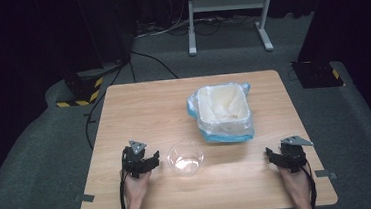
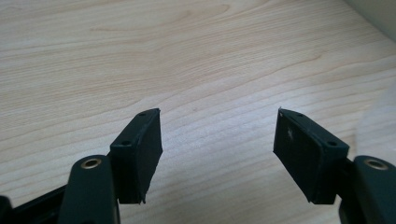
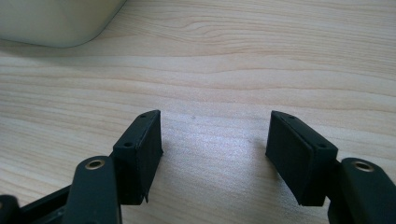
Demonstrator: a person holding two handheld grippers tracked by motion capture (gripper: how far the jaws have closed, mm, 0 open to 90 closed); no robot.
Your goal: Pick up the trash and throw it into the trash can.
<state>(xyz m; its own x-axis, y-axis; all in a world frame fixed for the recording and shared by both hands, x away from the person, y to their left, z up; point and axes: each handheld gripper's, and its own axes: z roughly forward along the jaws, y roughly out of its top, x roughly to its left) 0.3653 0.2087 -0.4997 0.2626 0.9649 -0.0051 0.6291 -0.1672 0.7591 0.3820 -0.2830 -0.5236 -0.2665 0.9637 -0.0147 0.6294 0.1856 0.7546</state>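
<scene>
A clear glass bowl [image 1: 186,159] with something pale inside sits near the front middle of the wooden table [image 1: 139,113]. Behind it stands a white bin [image 1: 223,112] lined with a clear and blue bag. My left gripper [image 1: 138,159] rests on the table just left of the bowl; in the left gripper view its jaws [image 2: 217,135] stand wide apart over bare wood, open and holding nothing. My right gripper [image 1: 289,155] lies near the front right edge, and in the right gripper view it [image 3: 215,135] is open too, nothing between its pads.
The bin's pale wall [image 3: 56,21] shows at the top left of the right gripper view. Beyond the table lie grey carpet, black cables, a white stand frame [image 1: 226,11] and black equipment bases with hazard tape [image 1: 79,90].
</scene>
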